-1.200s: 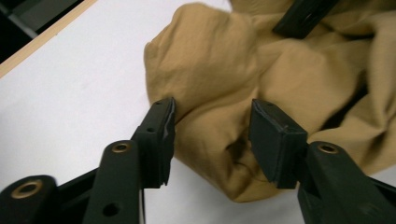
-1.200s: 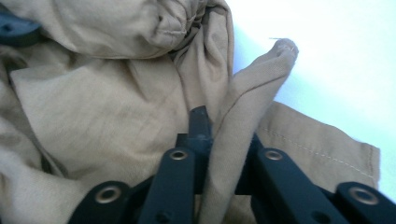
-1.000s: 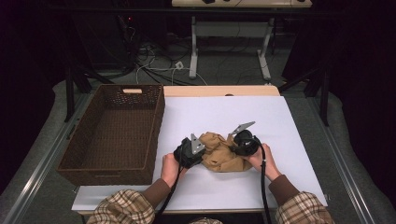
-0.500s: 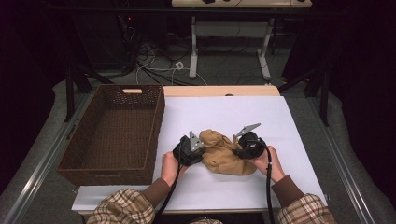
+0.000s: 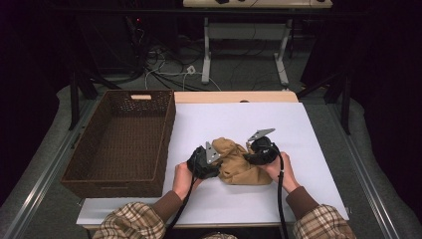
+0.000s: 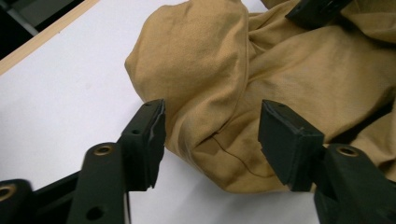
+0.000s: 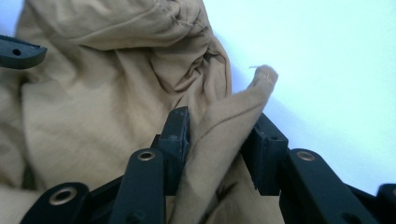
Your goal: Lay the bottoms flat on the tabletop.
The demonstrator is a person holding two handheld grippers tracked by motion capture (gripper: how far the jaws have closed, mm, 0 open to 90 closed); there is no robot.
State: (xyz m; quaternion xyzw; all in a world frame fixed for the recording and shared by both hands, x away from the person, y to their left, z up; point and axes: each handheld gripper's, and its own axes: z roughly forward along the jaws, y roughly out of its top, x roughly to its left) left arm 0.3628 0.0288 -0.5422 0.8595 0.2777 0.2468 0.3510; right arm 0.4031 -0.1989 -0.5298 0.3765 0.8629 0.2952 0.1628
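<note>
Tan cloth [image 5: 238, 164] bunched between both claws (each just opening).

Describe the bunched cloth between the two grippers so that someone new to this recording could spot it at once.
Find the white table top with the empty brown wicker basket on its left part. Right of the basket, near the front edge, lies a crumpled tan cloth, flanked by the left gripper and the right gripper. It is the only soft, mustard-coloured thing there.
</note>
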